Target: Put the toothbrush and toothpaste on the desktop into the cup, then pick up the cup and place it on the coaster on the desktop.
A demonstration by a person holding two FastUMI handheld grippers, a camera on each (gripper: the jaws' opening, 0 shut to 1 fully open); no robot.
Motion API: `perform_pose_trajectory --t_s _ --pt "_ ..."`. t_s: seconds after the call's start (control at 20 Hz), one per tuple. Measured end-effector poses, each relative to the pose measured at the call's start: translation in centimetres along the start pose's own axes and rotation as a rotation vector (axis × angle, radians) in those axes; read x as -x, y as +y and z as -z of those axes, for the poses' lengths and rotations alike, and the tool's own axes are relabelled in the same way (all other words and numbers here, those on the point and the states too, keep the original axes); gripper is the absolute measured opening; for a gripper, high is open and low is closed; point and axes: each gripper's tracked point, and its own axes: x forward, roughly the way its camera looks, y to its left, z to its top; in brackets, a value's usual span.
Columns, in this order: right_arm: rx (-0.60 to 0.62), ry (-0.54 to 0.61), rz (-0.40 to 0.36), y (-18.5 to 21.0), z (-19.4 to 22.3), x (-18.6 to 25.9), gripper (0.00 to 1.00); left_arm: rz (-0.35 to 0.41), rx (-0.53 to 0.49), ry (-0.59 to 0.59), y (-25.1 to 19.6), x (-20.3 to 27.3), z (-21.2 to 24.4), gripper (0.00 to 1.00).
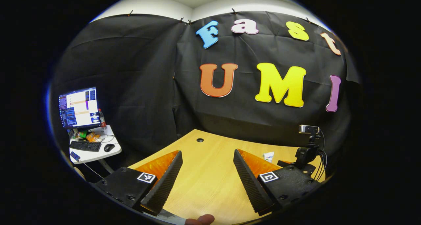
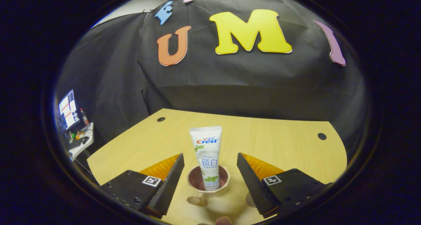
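The cup (image 2: pixel 208 181) stands on the desk (image 2: pixel 279 142) with the toothpaste (image 2: pixel 207 156) upright in it, its lower end down inside the cup and its flat crimped end on top. The tube's face carries a printed brand mark and some leaf art; the lettering is left unread here. In the right gripper view the right gripper (image 2: pixel 209 177) has its jaws spread wide, one finger to each side of the cup and clear of it, holding nothing. Two round holes in the desk lie beyond the cup, one toward the far left corner (image 2: pixel 160 119) and one toward the far right (image 2: pixel 322 136). In the left gripper view the left gripper (image 1: pixel 208 177) is likewise wide open over bare desk, gripping nothing; past its right finger the top of the toothpaste (image 1: pixel 268 157) peeks out, and beyond that a small camera (image 1: pixel 309 129) sits on a black stand at the desk's edge. Well left of the desk a side table (image 1: pixel 95 152) holds a lit monitor (image 1: pixel 79 107), a keyboard (image 1: pixel 85 146), a mouse (image 1: pixel 109 147) and a bottle (image 1: pixel 102 118).
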Motion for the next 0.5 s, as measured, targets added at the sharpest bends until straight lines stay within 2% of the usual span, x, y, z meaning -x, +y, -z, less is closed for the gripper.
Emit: perform_pose_trajectory --t_s 0.05,0.1,0.25,0.35,0.5 --pt "-0.003 -0.006 -0.002 -0.1 -0.2 1.0 0.93 0.015 0.006 0.010 -0.4 -0.2 0.3 0.99" --pt "-0.004 -0.011 -0.002 -0.3 -0.5 2.0 0.96 0.036 0.011 0.025 -1.1 -0.6 0.6 0.99" --pt "-0.008 -0.008 0.022 -1.8 -0.4 5.8 0.96 0.134 -0.005 0.100 -4.3 -1.5 2.3 0.98" --pt "-0.014 0.012 0.042 -3.2 0.6 8.5 0.96 0.203 -0.029 0.169 -6.6 -2.1 4.0 0.98" --pt "0.011 0.030 0.101 -6.2 2.6 13.0 0.96 0.309 -0.028 0.333 -10.6 -2.1 7.9 0.98"
